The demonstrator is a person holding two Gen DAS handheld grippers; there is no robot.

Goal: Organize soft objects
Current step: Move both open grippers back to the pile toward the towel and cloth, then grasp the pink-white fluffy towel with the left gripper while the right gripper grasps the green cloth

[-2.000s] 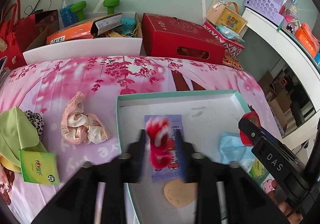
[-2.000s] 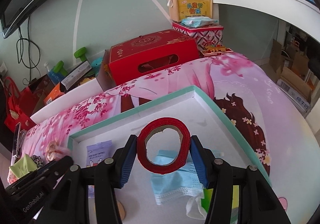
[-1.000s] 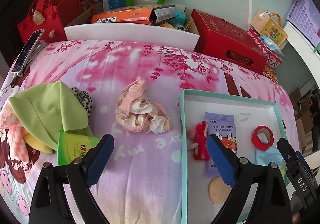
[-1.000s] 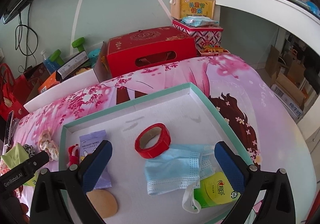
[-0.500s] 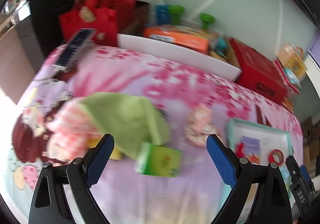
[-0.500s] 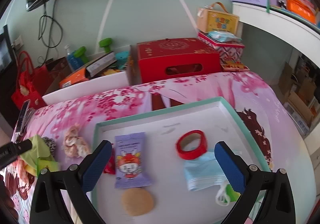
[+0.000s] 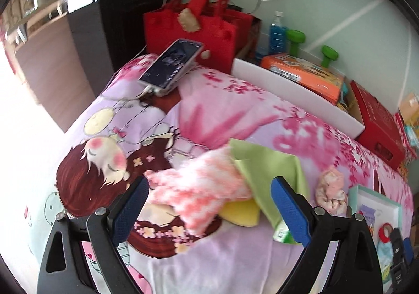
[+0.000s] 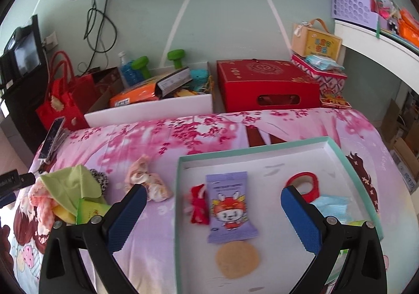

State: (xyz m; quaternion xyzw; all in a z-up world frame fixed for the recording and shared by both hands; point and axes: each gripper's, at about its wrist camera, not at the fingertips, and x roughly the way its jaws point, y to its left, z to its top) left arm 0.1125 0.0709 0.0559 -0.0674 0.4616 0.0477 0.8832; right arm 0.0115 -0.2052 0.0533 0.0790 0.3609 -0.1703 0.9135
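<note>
My left gripper hovers over a pile at the bed's left end; its jaws are opening with nothing pressed between them. Below it lie a pink-and-white fluffy cloth, a green cloth and a yellow pad. A crumpled pink cloth lies left of the teal-rimmed tray. My right gripper stands open above the tray's left part. The tray holds a red plush, a purple wipes pack, a red tape ring, a blue mask and a tan round pad.
A phone rests at the bed's far left corner by a red bag. A white box and a red box stand behind the bed. A green tissue pack and a leopard scrunchie sit by the pile.
Both grippers let go of the red plush and the tape ring, which now lie in the tray. My left gripper swung left to the cloth pile. My right gripper drew back and left.
</note>
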